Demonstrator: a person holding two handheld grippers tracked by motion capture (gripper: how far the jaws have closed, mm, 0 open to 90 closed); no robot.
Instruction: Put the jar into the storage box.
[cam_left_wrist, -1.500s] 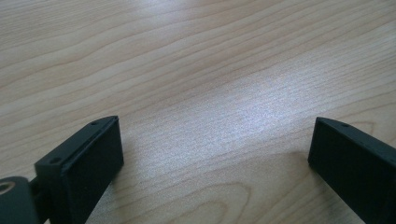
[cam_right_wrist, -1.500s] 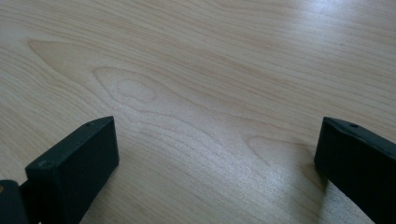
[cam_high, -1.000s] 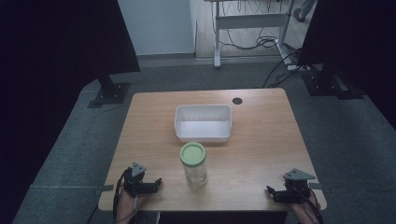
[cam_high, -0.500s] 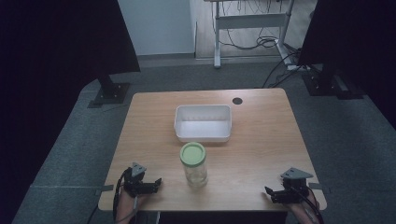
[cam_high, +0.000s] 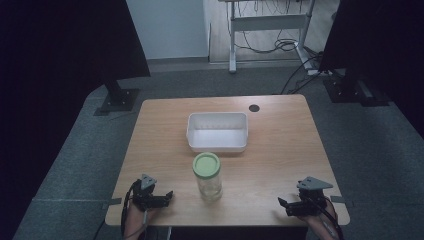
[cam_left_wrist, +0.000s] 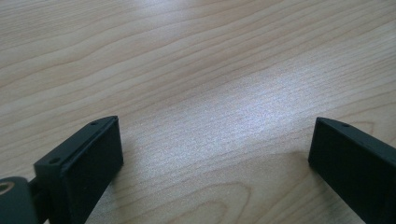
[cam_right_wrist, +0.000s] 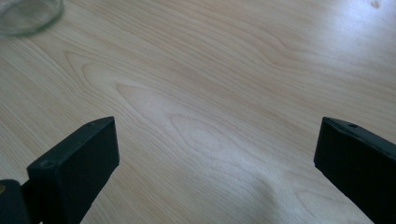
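Pale wood grain runs across the rectangular table (cam_high: 165, 130) in the high view, where a clear glass jar (cam_high: 208, 181) with a round green lid (cam_high: 206, 164) stands upright near the front edge, between the two grippers and well apart from both. No label or writing can be read on the jar, the lid or anything else. Behind the jar, near the table's middle, sits a white rectangular tub (cam_high: 218, 145) with rounded corners, seemingly plastic, open at the top. A small dark round spot (cam_high: 254, 107) marks the far side of the table. The left gripper (cam_high: 162, 198) lies low at the front left corner, held by a hand (cam_high: 134, 225) at the table's edge; the right gripper (cam_high: 286, 205), topped by a grey three-cornered plate, rests at the front right. Compared with half a second ago and a second ago, jar, tub and both grippers keep the same places; no shift can be made out.

From the left gripper view, the left gripper (cam_left_wrist: 212, 144) stands released, its two matt black blocky jaws spread wide over bare wood with a soft sheen of light, nothing between them.

From the right gripper view, the right gripper (cam_right_wrist: 217, 149) is likewise released, jaws wide apart over empty table, with the curved glass base of the jar (cam_right_wrist: 28, 14) showing at the upper left corner, far from the jaws.
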